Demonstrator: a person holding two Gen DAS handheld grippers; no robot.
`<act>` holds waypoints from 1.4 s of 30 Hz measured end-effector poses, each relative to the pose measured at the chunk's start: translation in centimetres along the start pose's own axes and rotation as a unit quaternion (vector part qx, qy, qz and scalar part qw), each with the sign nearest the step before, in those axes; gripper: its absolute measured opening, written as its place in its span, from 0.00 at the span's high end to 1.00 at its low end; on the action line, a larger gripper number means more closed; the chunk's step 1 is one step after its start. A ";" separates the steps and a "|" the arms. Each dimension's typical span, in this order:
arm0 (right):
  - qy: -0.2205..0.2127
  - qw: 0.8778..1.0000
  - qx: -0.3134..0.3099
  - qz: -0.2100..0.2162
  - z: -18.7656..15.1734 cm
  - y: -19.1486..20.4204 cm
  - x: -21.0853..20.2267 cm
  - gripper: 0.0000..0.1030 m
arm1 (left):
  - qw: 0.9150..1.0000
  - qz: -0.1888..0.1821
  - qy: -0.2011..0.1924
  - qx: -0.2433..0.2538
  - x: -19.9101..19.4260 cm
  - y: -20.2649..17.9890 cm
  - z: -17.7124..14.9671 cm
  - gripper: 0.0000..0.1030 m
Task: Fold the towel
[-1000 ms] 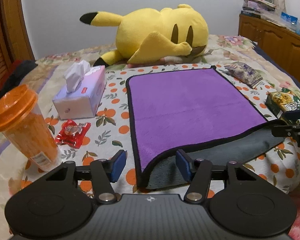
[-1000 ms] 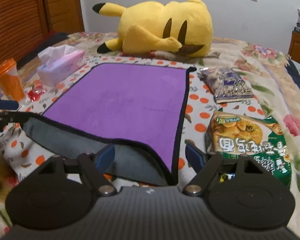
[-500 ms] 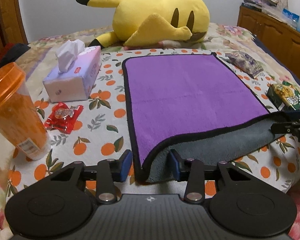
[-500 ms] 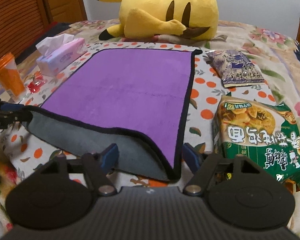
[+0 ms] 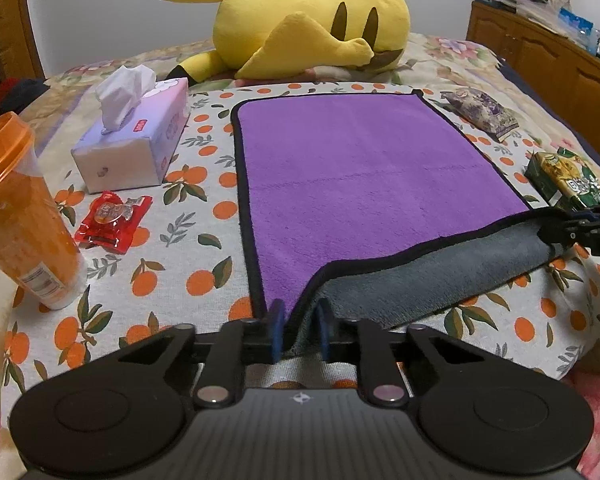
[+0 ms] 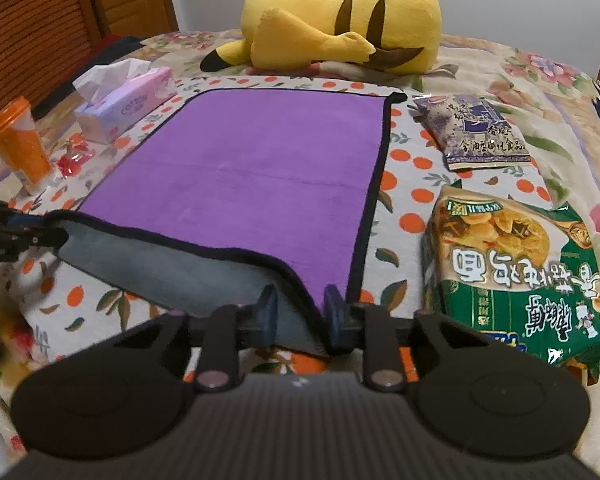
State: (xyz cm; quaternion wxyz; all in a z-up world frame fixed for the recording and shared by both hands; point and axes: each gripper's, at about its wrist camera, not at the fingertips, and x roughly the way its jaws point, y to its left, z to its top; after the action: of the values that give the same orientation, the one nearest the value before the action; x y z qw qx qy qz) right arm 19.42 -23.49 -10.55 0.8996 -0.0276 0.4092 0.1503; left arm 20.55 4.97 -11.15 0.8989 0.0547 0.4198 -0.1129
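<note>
Soft indoor light, fisheye-warped edges

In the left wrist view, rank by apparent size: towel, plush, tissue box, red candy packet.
1. towel
2. plush, though it lies farther away
3. tissue box
4. candy packet

Your right gripper (image 6: 298, 312) has its blue pads closed in on the near right corner of the purple towel (image 6: 256, 168), grey underside turned up along the near edge. Your left gripper (image 6: 40, 234) sits at the near left corner, touching the towel; its grip is unclear from here. Green noodle pack (image 6: 512, 276) lies just right of your gripper, purple snack bag (image 6: 472, 132) beyond it. Yellow plush (image 6: 340, 16) behind the towel. Tissue box (image 6: 124, 104) and orange cup (image 6: 20, 144) at left.
</note>
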 end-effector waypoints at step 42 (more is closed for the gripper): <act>-0.089 0.996 -0.022 0.000 2.5 -0.4 -2.1 0.92 | 0.993 -0.016 -0.116 -0.002 -5.0 -1.1 2.4 0.93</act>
State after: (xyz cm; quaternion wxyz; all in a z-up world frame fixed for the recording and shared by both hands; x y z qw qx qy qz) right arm 20.07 -23.99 -7.37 0.9316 -0.0337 0.3242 0.1608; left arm 18.95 4.24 -5.84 0.9397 0.0326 0.3141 -0.1316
